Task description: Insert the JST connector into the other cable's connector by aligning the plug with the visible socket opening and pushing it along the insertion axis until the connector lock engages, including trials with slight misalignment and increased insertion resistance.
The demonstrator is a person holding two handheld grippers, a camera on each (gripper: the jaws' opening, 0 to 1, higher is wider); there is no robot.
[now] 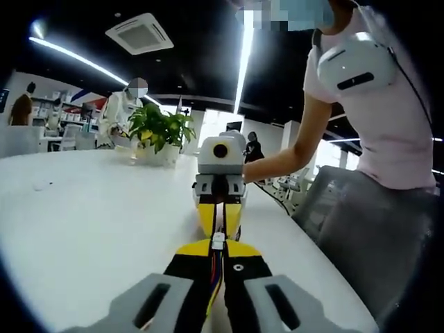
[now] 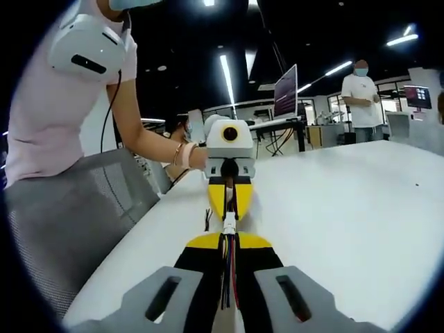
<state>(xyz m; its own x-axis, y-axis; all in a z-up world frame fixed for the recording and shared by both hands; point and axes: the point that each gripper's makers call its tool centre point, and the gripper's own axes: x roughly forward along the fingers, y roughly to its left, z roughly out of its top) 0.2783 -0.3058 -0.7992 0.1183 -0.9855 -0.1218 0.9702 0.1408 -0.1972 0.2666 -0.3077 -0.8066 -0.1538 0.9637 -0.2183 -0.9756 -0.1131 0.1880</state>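
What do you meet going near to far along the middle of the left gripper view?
Left gripper shut on coloured wires → white JST connector → right gripper facing it → potted plant on the white table.

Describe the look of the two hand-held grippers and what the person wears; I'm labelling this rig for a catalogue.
Each hand-held gripper has grey slotted finger bases, black jaw arms and yellow tips: the left hand-held gripper, the right hand-held gripper. Seen from the front, each carries a white housing. The person wears a pale pink short-sleeved top, a bracelet on one wrist, and a white pod on the upper arm with a dark cable.
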